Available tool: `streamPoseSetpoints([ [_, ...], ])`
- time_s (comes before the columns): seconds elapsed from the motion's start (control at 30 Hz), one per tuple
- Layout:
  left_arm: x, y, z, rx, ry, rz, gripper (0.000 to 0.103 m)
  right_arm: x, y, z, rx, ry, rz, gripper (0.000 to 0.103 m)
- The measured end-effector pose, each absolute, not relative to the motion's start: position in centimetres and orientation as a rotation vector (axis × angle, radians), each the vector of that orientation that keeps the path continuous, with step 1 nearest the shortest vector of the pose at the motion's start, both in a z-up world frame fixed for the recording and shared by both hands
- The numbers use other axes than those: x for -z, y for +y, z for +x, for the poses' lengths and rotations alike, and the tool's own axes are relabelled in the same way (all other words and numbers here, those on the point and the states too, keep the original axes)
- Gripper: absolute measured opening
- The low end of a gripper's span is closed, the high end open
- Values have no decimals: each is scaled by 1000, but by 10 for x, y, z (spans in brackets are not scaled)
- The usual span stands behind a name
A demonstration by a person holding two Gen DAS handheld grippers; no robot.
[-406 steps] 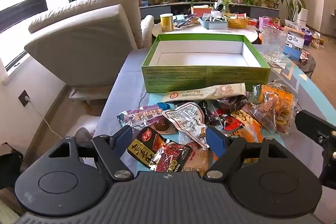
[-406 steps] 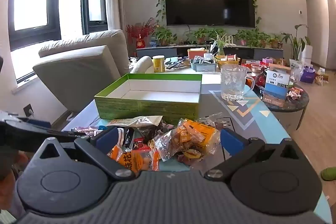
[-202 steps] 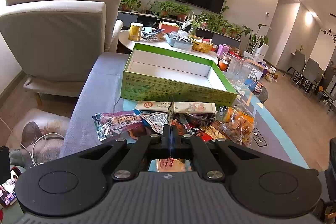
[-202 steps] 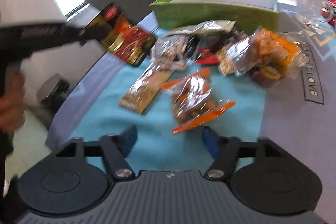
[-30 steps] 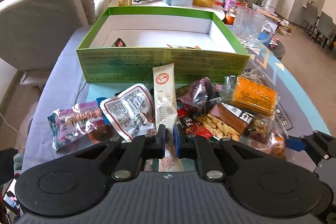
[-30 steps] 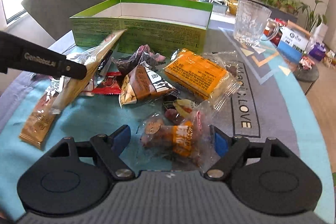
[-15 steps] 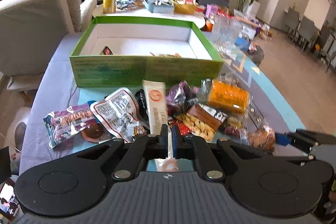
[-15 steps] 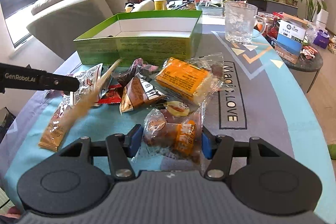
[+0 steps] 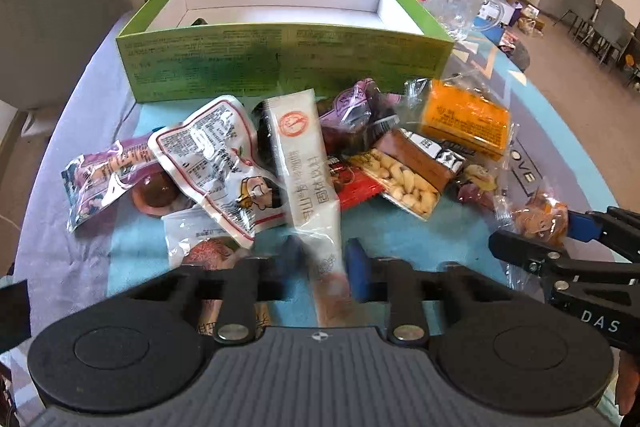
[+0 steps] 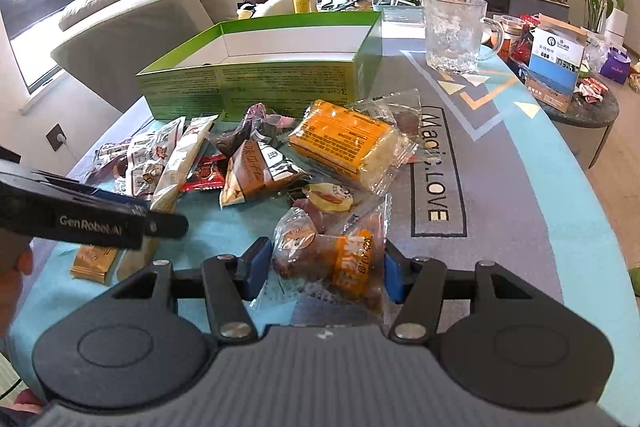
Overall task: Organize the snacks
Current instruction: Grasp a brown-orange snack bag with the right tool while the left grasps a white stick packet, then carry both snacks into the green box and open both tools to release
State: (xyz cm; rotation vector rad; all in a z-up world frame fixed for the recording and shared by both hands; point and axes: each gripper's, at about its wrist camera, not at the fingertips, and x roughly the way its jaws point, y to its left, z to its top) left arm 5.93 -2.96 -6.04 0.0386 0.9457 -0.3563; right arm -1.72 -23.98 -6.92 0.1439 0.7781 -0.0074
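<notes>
My left gripper [image 9: 324, 263] hovers low over the snack pile. Its jaws are opening, and a long white sachet [image 9: 304, 163] lies loose between them, its far end resting on the pile. From the right wrist view the left gripper [image 10: 160, 215] shows beside that sachet [image 10: 180, 159]. My right gripper [image 10: 324, 273] is shut on a clear bag of orange and brown snacks [image 10: 332, 251], also seen from the left wrist as the right gripper [image 9: 536, 233] around the bag [image 9: 540, 217]. The open green box [image 9: 280, 59] stands behind the pile with a dark packet [image 9: 198, 23] inside.
The pile holds an orange cake packet [image 9: 464, 119], a peanut pack [image 9: 404, 179], a white printed pouch [image 9: 216, 163] and a purple packet [image 9: 104, 171]. A glass mug [image 10: 456, 31] stands right of the box. A beige armchair [image 10: 140, 27] is at the left and a cluttered side table [image 10: 580, 107] at the right.
The left jaws have parted from the white sachet, which has sunk onto the pile. The right gripper has narrowed onto the clear snack bag and holds it.
</notes>
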Motion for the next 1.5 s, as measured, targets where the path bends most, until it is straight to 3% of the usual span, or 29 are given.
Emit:
streamPoseSetpoints([
  [0.07, 55, -26, 56, 367, 925, 8, 16, 69, -241, -17, 9, 773, 149, 54],
  [0.37, 11, -25, 44, 392, 766, 16, 16, 38, -250, -16, 17, 670, 184, 54],
  [1.5, -20, 4, 125, 338, 643, -101, 16, -21, -238, 65, -38, 530, 219, 54],
])
